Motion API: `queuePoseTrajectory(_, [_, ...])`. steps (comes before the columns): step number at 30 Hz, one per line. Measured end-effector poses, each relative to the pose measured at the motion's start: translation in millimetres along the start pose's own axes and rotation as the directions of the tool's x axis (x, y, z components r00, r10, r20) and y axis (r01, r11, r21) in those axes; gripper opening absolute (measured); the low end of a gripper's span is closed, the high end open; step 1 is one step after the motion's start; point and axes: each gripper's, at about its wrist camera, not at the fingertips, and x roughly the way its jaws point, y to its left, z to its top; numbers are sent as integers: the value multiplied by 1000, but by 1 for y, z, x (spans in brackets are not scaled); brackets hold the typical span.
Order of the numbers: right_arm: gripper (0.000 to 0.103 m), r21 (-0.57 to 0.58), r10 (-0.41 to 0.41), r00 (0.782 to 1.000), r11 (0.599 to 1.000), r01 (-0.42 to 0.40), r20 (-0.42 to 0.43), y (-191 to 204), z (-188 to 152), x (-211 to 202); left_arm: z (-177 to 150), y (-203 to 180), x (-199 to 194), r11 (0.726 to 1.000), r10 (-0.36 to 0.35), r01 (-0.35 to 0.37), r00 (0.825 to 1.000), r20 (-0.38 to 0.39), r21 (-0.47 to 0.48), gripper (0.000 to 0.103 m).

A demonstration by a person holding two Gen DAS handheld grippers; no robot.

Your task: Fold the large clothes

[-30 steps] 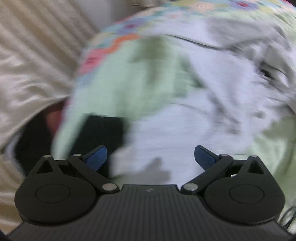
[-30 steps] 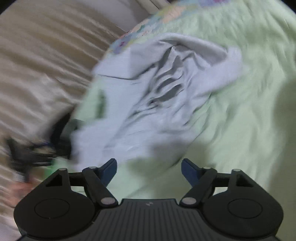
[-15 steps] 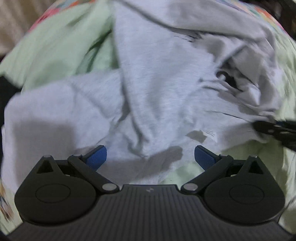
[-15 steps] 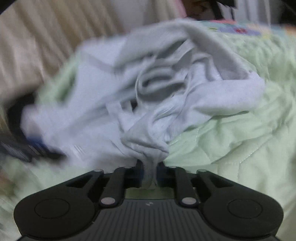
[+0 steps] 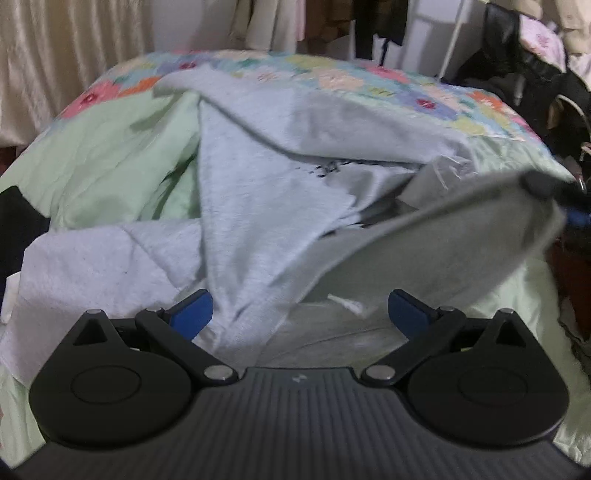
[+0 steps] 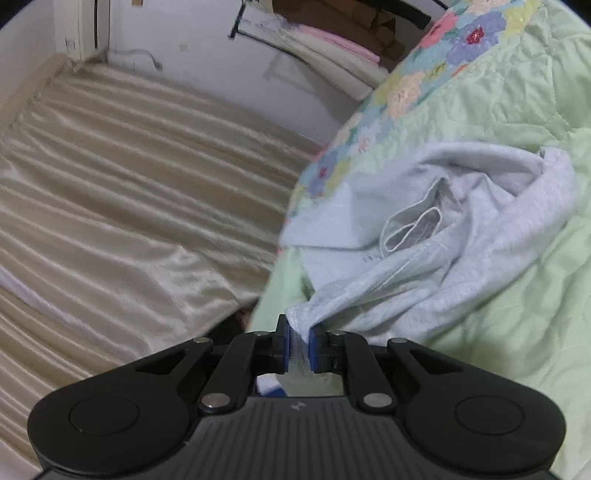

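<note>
Light grey knit garment, large and crumpled, lies on the bed, spread over the pale green quilted bedcover with its floral patchwork border. Positions below are given relative to the garment.

Left wrist view:
- The left gripper stands open, with its blue-padded fingers wide apart. A fold of the garment's near edge lies between the fingers, close to the left pad; the pads do not press on it.
- One corner of the garment is raised off the bedcover and stretched toward the right edge of the view. There the tip of the right gripper is seen, dark with a trace of blue, blurred, at the lifted corner.
- A loose white thread or tag hangs below the lifted flap.
- Beyond the garment, past the floral border, hanging clothes and a dark bag stand at the far side of the bed. A cream satin curtain is at the far left.

Right wrist view:
- The right gripper is closed on an edge of the garment; the grey cloth is pinched between both blue pads and runs away from them up and to the right in a taut bunch.
- The rest of the garment lies rumpled on the bedcover, with an inner pocket or folded band showing near its middle.
- The cream curtain fills the area left of the garment.
</note>
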Motion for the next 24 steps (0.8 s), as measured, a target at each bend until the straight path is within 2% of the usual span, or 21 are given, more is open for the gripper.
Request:
queuePoseTrajectory(1, [10, 2, 10, 1000, 1000, -10, 9, 3, 0, -1, -1, 0, -3, 1000, -8, 8, 1000, 11, -9, 103])
queuePoseTrajectory(2, [10, 4, 22, 1000, 1000, -22, 17, 7, 1, -2, -6, 4, -14, 999, -32, 34, 998, 54, -36, 103])
queuePoseTrajectory(4, [10, 4, 52, 998, 999, -52, 29, 14, 2, -7, -11, 4, -25, 999, -31, 35, 995, 94, -32, 103])
queuePoseTrajectory(8, [10, -39, 65, 996, 997, -62, 63, 37, 5, -21, -15, -3, -33, 998, -30, 26, 998, 58, 57, 103])
queuePoseTrajectory(12, [10, -83, 82, 993, 994, -75, 85, 58, 6, -36, -26, -16, -44, 985, -46, 30, 994, 94, 169, 103])
queuePoseTrajectory(17, [10, -120, 101, 990, 989, -88, 102, 77, 1, -54, -23, -28, -36, 973, 98, -126, 984, 149, 192, 103])
queuePoseTrajectory(19, [10, -125, 107, 989, 988, -94, 106, 83, -2, -62, -18, -31, -24, 962, 173, -198, 975, 141, 187, 103])
queuePoseTrajectory(21, [10, -134, 111, 988, 986, -97, 105, 88, -5, -69, -12, -32, -15, 943, 247, -272, 958, 142, 191, 103])
queuePoseTrajectory(22, [10, -140, 110, 989, 986, -95, 104, 89, -6, -74, -11, -32, -14, 939, 261, -287, 953, 152, 192, 103])
queuePoseTrajectory(23, [10, -143, 107, 989, 986, -92, 104, 90, -6, -77, -11, -32, -15, 921, 301, -337, 934, 194, 193, 103])
queuePoseTrajectory(24, [10, -144, 106, 989, 985, -90, 104, 90, -7, -80, -10, -32, -16, 914, 313, -356, 924, 220, 196, 103])
